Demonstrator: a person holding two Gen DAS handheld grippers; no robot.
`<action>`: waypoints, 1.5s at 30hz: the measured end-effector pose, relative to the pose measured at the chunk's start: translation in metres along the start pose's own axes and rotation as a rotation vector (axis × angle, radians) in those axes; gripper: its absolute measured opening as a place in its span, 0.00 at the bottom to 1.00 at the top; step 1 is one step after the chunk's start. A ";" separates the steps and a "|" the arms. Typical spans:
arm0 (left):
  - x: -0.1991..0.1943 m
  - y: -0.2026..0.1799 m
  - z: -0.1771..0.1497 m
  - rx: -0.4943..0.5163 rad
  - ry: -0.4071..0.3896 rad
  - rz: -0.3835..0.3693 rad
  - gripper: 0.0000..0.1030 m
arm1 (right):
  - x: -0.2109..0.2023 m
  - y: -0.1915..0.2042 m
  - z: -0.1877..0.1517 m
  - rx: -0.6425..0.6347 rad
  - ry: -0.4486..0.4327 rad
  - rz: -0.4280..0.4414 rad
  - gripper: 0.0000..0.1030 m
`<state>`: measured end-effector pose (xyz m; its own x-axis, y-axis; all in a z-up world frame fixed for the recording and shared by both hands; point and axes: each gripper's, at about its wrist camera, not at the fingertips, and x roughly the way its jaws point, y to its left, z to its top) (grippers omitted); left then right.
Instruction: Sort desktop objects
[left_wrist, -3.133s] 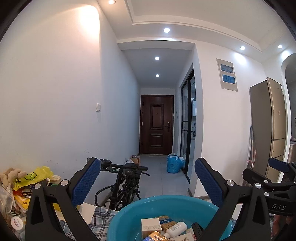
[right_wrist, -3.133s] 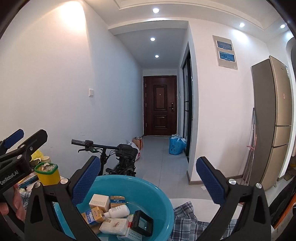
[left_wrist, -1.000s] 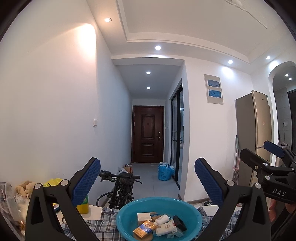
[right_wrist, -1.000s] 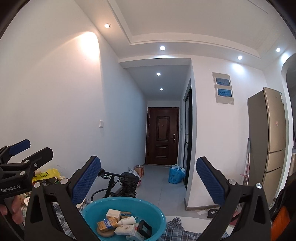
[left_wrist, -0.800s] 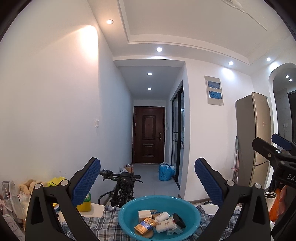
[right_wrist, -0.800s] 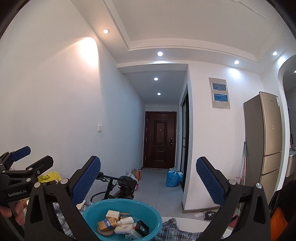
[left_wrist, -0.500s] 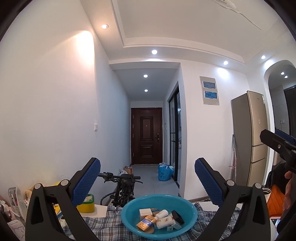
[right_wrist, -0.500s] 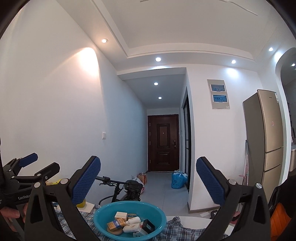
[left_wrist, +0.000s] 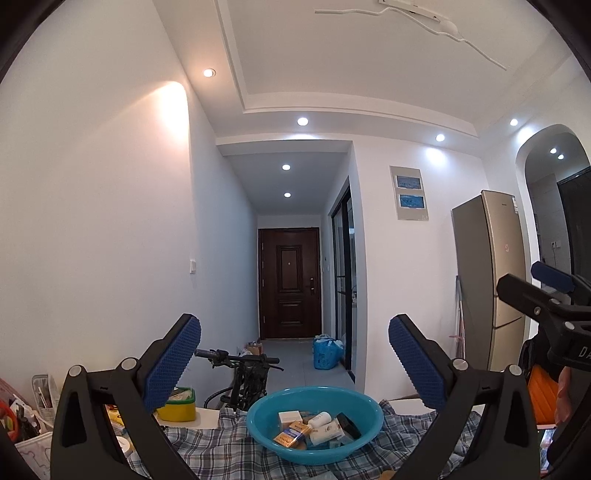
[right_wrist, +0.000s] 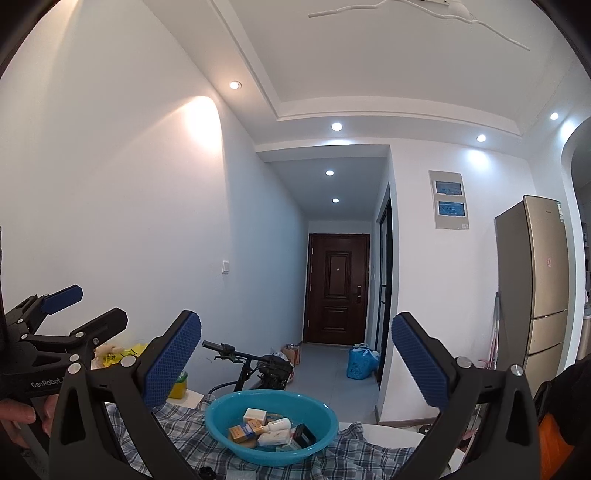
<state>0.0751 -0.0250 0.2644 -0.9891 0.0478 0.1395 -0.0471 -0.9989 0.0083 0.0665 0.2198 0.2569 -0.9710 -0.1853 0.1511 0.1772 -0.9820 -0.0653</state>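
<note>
Holding both grippers raised and back from the bench, left gripper (left_wrist: 293, 360) and right gripper (right_wrist: 295, 360) with fingers spread wide and empty, we see the teal basin (left_wrist: 258, 417) on the checked cloth (left_wrist: 207, 443), filled with small boxes (left_wrist: 289, 419) and a white bottle (left_wrist: 320, 419). These look light and rigid; we'd pinch each box across its flat sides. A yellow tub (left_wrist: 177, 404) stands well left, clear of our reach.

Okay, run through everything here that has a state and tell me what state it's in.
left gripper: open, holding nothing
right gripper: open, holding nothing
blue basin: upright on the checked cloth, filled with small boxes and a white bottle
front door: shut
yellow tub: upright
</note>
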 end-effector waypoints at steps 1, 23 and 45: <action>-0.003 0.000 0.000 -0.003 -0.007 0.002 1.00 | 0.001 0.000 -0.002 0.005 0.006 -0.001 1.00; -0.009 -0.003 -0.074 -0.023 0.040 -0.028 1.00 | 0.009 -0.010 -0.078 0.077 0.161 0.003 1.00; 0.015 -0.005 -0.195 -0.049 0.258 -0.029 1.00 | 0.012 -0.032 -0.198 0.166 0.295 -0.007 1.00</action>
<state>0.0332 -0.0196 0.0732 -0.9899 0.0805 -0.1169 -0.0762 -0.9963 -0.0407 0.0175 0.2564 0.0654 -0.9727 -0.1835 -0.1424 0.1703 -0.9803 0.0997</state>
